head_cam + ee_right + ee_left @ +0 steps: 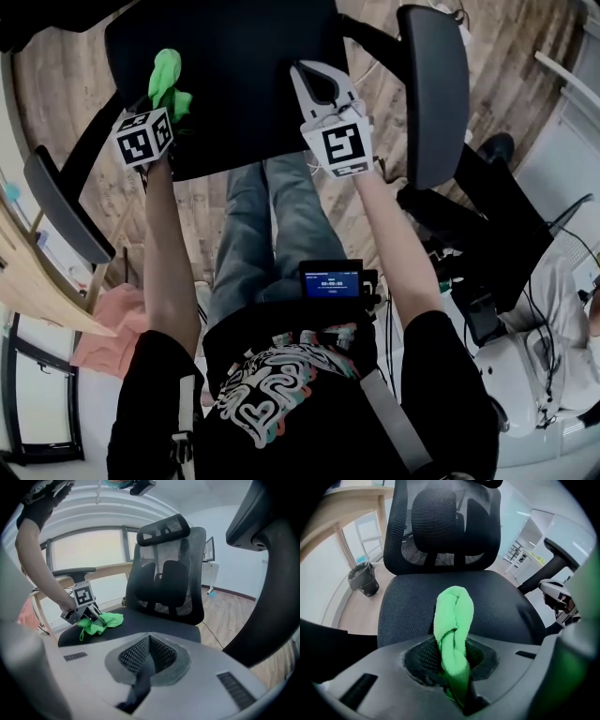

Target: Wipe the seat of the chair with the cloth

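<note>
At the upper left of the head view, the left gripper (165, 103) has its jaws clamped tight on a bunched green cloth (166, 71), which sticks out past the tips and rests on the left part of the black chair seat (239, 94). Just right of centre, the right gripper (309, 75) hovers over the seat's right part with its jaws closed together on nothing, well apart from the cloth. An armrest (433, 94) stands further right.
</note>
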The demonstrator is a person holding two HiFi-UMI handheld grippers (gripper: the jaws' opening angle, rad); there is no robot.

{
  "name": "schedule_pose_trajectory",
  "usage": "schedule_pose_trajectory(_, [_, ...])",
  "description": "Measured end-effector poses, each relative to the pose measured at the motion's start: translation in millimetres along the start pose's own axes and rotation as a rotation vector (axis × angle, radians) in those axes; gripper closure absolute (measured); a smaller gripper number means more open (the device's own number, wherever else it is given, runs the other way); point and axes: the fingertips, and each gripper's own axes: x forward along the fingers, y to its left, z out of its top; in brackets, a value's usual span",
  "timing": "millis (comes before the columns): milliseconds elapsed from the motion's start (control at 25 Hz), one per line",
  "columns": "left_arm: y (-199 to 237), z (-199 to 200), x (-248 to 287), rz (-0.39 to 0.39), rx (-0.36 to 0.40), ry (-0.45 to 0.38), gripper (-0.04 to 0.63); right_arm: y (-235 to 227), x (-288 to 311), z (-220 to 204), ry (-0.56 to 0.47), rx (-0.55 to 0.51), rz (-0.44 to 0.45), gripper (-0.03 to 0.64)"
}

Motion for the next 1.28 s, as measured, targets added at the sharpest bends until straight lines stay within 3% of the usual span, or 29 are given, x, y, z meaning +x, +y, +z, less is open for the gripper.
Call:
schedule_pose_trajectory(520, [-19, 3, 12, -0.025, 0.067, 0.034, 0.525, 2, -5, -11, 0.013, 0.013, -0.011, 0.617])
schedule_pose_trajectory(960, [-106, 7, 39, -0.163, 0.206, 0.058, 0.524, -9, -14, -20, 0.019, 0.041, -0.044, 0.617])
schedule_pose_trajectory(1280, [-145, 7, 48, -0.222, 0.259, 0.07, 0.523, -17, -16, -27, -0.012, 0.04, -0.071, 0.617])
